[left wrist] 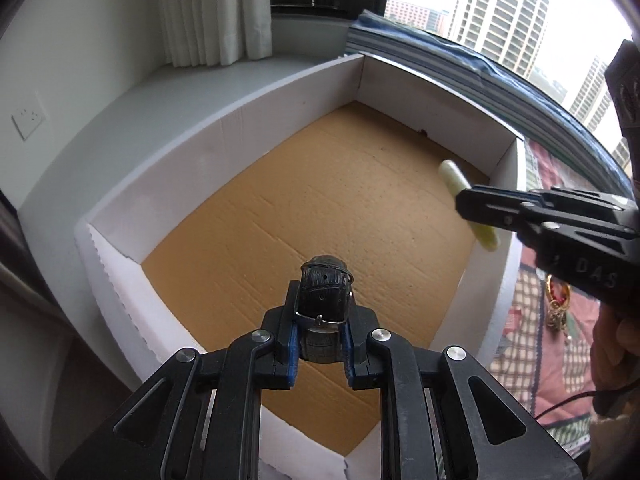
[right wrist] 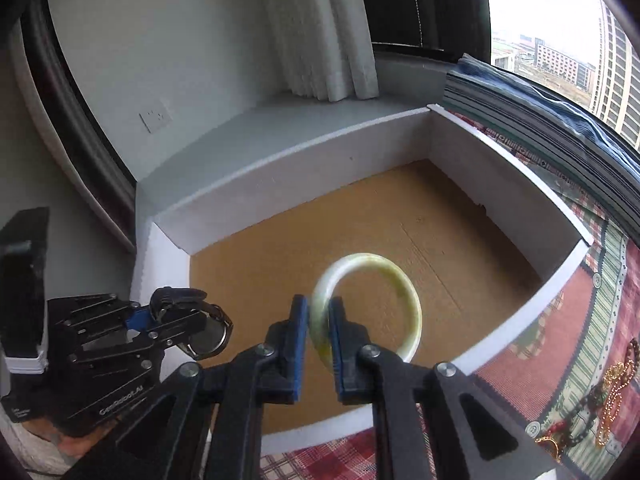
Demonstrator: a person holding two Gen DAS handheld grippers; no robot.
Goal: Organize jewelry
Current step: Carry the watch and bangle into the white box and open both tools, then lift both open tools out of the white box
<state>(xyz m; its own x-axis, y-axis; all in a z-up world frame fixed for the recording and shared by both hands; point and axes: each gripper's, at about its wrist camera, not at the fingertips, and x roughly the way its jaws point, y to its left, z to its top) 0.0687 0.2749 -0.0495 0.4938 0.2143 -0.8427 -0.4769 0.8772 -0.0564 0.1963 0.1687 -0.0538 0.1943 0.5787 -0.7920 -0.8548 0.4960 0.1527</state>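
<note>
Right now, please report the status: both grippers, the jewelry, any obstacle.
Left gripper shut on black watch, over the box. Right gripper shut on green bangle, also over the box. Box floor bare, nothing in the way.

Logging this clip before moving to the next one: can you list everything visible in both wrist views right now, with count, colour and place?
Box: one, white walls, brown cardboard floor, on the white window ledge.
Watch: one, black strap, silver buckle, held over the box's near side.
Bangle: one, pale green-white, held above the box floor.
Loose jewelry: a small pile, gold chains and dark beads, on the cloth right of the box.
Cloth: one, red and green patchwork, under and right of the box.
Curtain: one, white, behind the ledge.
Wall socket: one, white, left wall.
Left gripper: black, blue pads, shut on the watch.
Right gripper: same, shut on the bangle.
</note>
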